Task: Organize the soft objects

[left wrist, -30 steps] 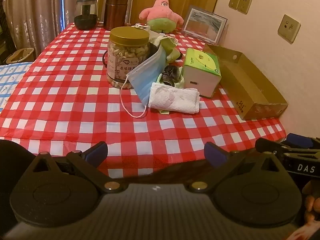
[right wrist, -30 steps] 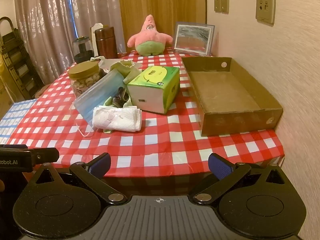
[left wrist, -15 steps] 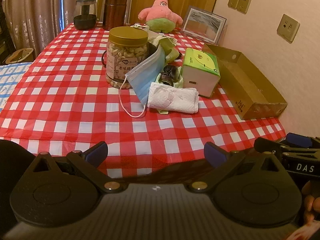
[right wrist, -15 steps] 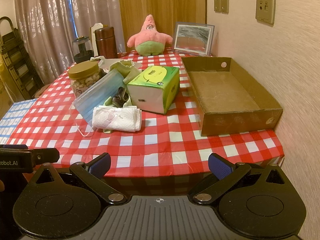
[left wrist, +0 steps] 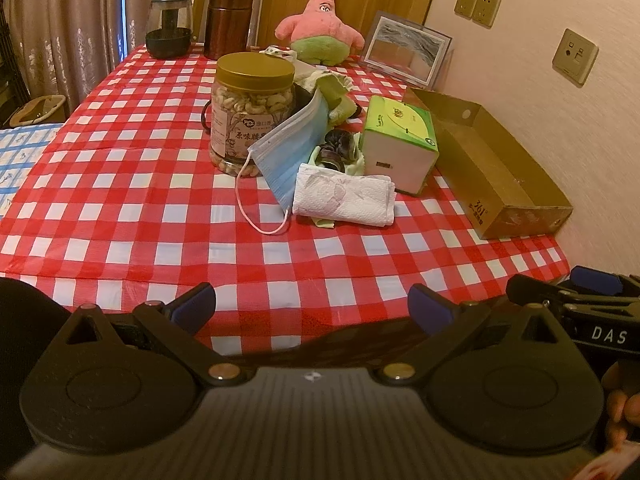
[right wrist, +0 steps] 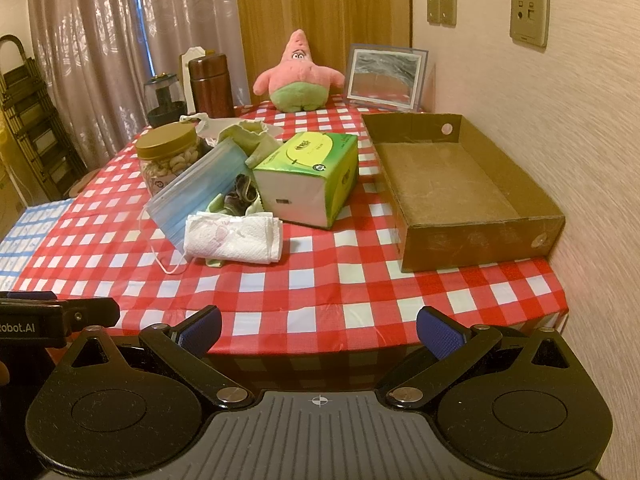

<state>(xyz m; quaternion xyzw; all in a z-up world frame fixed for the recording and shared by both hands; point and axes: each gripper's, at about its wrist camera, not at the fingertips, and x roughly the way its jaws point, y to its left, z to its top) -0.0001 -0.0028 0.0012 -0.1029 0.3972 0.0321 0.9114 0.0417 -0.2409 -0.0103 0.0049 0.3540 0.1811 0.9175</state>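
Hovering at worktop [right wrist: 320, 288] near edge: left tool [left wrist: 312, 308], right tool [right wrist: 318, 326], both spread wide, empty | folded tissue [right wrist: 234, 238], blue mask [right wrist: 196, 188] beside tissue box [right wrist: 308, 178] | cardboard tray [right wrist: 452, 184] right.

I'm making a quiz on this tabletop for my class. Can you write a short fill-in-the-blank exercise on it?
1. The cardboard box holds ____.
2. The face mask leans against the nut ____.
3. The folded towel lies in front of the green ____ box.
4. Both grippers are ____.

Answers: nothing; jar; tissue; open
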